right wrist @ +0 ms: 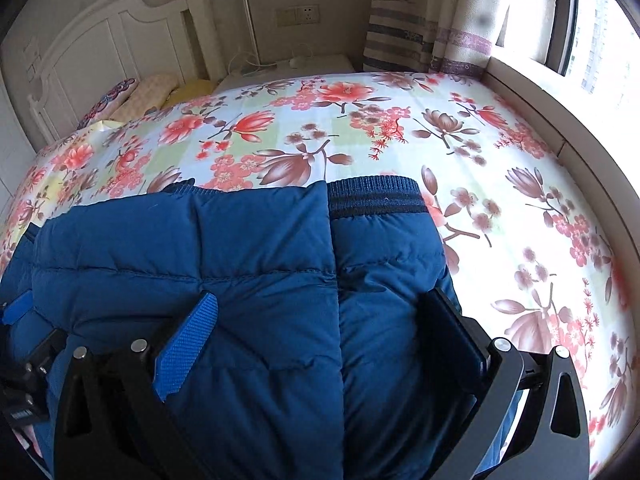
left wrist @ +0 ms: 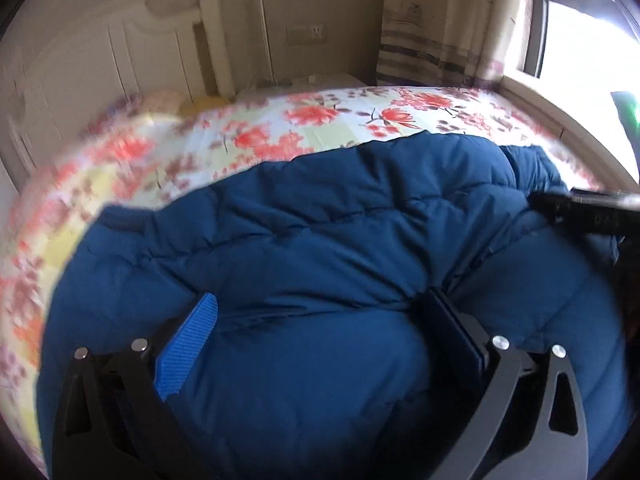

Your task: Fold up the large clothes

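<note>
Both-handed: left gripper [left wrist: 320, 312] wide, right gripper [right wrist: 324, 312] wide over blue jacket [right wrist: 248, 248]; no legible writing.

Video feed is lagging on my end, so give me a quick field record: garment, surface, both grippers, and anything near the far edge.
garment: blue puffer jacket, lying on the bed, ribbed hem at the far end
surface: floral bedsheet
left gripper: open, fingers spread over the jacket
right gripper: open, fingers either side of a jacket seam
far edge: white headboard, pillows, curtain, window
</note>
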Tool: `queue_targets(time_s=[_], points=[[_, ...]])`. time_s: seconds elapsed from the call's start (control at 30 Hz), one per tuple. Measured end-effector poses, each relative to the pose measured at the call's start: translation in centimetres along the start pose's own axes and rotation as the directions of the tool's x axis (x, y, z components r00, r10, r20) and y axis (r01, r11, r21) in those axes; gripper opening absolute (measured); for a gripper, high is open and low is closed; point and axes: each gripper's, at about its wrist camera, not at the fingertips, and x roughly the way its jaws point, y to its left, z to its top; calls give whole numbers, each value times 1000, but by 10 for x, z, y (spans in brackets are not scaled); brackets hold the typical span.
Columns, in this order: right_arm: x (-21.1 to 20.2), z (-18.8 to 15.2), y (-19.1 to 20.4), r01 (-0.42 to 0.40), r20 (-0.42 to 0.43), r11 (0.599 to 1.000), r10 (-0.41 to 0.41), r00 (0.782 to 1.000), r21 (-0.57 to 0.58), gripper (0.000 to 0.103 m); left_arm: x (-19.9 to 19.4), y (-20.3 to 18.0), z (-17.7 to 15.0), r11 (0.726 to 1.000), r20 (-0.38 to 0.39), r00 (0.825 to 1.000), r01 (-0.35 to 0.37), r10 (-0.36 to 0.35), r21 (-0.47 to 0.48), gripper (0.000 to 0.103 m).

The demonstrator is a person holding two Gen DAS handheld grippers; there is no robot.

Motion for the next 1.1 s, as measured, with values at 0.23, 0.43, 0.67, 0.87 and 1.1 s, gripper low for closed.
queue_targets(time_s=[0.23, 0.43, 0.67, 0.87, 1.1], points=[[-72, -39, 64, -7, 167, 969, 50, 985, -245, 98, -1, 3, -5, 999, 0, 1000, 30, -30, -29, 101], [-53, -63, 70, -109, 90, 945, 143, 986, -310, 99, 1, 10, -3, 998, -3, 999, 42, -42, -39, 101], [-66, -67, 47, -92, 109, 959, 125, 986, -269, 98, -14, 27, -8, 997, 22, 999, 45, -43, -65, 101], [-67, -72, -14, -162, 106, 985, 168, 980, -63, 98, -56, 115, -50, 957, 79, 993, -57, 83, -285, 101], [-101, -83, 25, -97, 183, 979, 130, 975, -179, 98, -61, 92, -46, 959, 52, 975, -200, 214, -202, 101]])
